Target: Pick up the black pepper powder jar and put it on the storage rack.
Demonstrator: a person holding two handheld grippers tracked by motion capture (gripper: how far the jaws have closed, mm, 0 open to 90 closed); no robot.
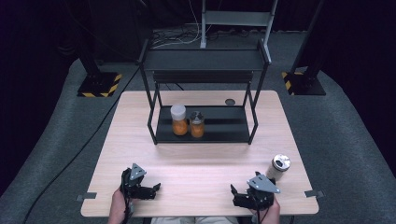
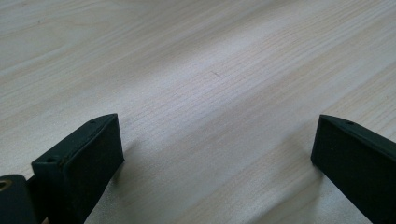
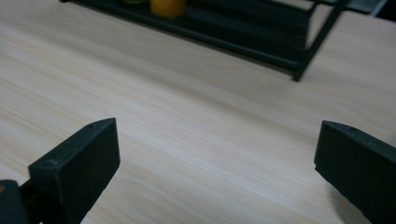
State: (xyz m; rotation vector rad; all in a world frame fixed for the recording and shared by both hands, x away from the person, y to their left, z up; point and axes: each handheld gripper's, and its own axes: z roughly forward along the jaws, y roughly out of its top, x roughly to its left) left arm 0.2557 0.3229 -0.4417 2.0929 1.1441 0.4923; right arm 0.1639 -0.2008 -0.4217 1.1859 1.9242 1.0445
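Both grippers were seen spread wide and empty: left gripper [image 1: 156,188] and right gripper [image 1: 233,192] low on the pale wooden table [image 1: 201,158]. Judged pre-grasp. The silver-lidded jar [image 1: 279,167], just beside the right gripper (nearest candidate), would need a rightward reach. The black metal rack [image 3: 261,35] and orange jar [image 3: 168,7] were caught in the right gripper view; the left gripper view had tabletop grain.

Both grippers, left [image 1: 158,187] and right [image 1: 233,189], rest low with jaws spread wide.
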